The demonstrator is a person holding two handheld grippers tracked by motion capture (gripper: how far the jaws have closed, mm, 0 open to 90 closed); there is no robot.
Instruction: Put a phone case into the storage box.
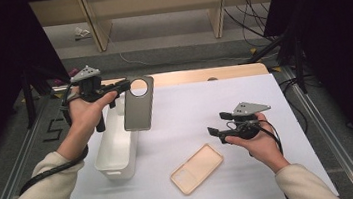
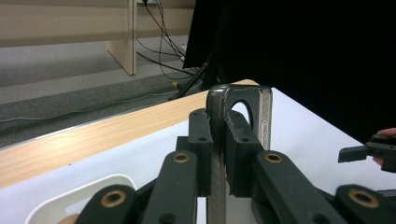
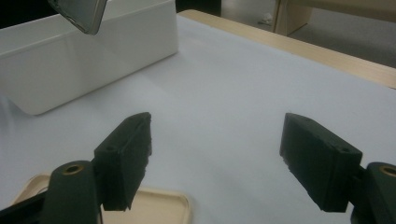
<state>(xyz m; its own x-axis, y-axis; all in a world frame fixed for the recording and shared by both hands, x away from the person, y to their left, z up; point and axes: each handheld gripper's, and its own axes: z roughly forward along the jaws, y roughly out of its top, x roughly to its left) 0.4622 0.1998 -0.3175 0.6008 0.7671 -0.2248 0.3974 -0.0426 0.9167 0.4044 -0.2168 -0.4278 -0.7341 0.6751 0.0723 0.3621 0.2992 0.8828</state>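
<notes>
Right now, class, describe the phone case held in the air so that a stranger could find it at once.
Start at the white bin on the left of the white table. Just above it, the left tongs grip a phone case by its top edge. It is dark grey with a round hole, unlike the beige case lying flat.

The left claw (image 2: 218,154) hides the grey phone case's (image 2: 243,116) lower part; beneath the right claw (image 3: 215,158), the beige case (image 3: 159,205) is cut off.

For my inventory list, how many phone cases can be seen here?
2. The grey case hangs in the left gripper, above the white bin. The beige case lies flat on the table. The bin could hide others.
</notes>
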